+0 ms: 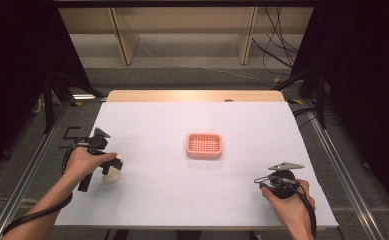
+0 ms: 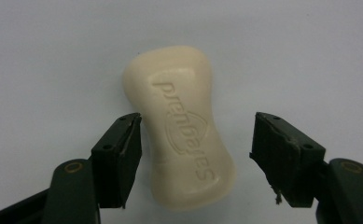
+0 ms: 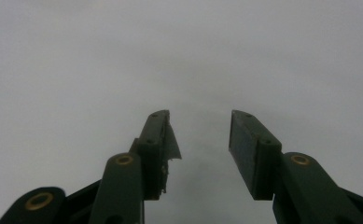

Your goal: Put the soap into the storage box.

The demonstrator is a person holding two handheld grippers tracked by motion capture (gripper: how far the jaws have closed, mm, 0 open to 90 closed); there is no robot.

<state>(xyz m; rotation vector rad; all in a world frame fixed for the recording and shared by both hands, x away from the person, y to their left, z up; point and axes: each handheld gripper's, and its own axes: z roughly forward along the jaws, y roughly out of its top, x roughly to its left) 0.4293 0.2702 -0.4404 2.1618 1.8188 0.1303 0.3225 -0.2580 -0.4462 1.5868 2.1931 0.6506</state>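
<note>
A cream bar of soap with raised lettering lies flat on the white table sheet, between the jaws of my left gripper. The jaws stand wide; the left pad is close to the soap's edge and the right pad is clearly apart from it. From above, the soap sits at the table's left side under my left gripper. A pink slotted soap dish rests near the table's middle. My right gripper is open over bare sheet, at the front right.
The white sheet covers the table, with a strip of wood at the far edge. Metal frame rails run along both sides, and cables lie on the floor beyond.
</note>
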